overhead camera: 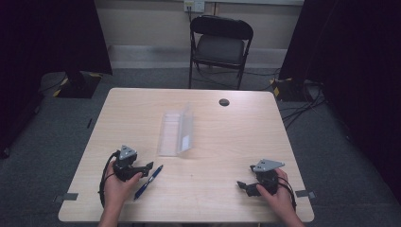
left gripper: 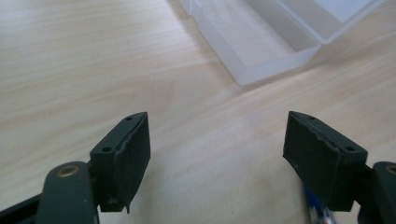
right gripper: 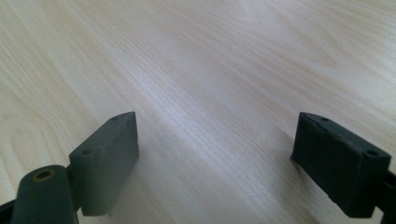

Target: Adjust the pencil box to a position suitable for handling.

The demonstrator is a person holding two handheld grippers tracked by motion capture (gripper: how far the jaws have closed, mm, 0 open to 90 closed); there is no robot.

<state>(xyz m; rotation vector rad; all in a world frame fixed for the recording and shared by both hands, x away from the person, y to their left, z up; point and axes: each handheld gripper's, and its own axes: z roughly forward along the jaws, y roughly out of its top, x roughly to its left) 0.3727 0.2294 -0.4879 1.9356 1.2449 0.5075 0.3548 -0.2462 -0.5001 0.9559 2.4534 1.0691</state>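
I see the blue pen (overhead camera: 148,181) lying on the wooden table (overhead camera: 217,127) just beside my left gripper (overhead camera: 147,166), on its right, slanted with one end toward the table's near edge. That gripper's jaws stand wide with only bare wood between them; they grip nothing. In the left gripper view a blurred sliver of the pen (left gripper: 318,210) peeks out at the bottom, just under the right-hand pad (left gripper: 317,156), outside the gap.

Beyond the pen lies a clear plastic case (overhead camera: 177,132), open, its lid tilted up; it sits near the table's middle, apart from both grippers. From the left gripper view I see its near corner (left gripper: 266,51) ahead and to the right.

My right gripper (overhead camera: 242,186) rests near the table's near right corner, well apart from the pen, jaws spread wide over bare wood (right gripper: 210,93).

The high view adds a black folding chair (overhead camera: 220,45) behind the table and a small dark round disc (overhead camera: 224,102) near the far edge.
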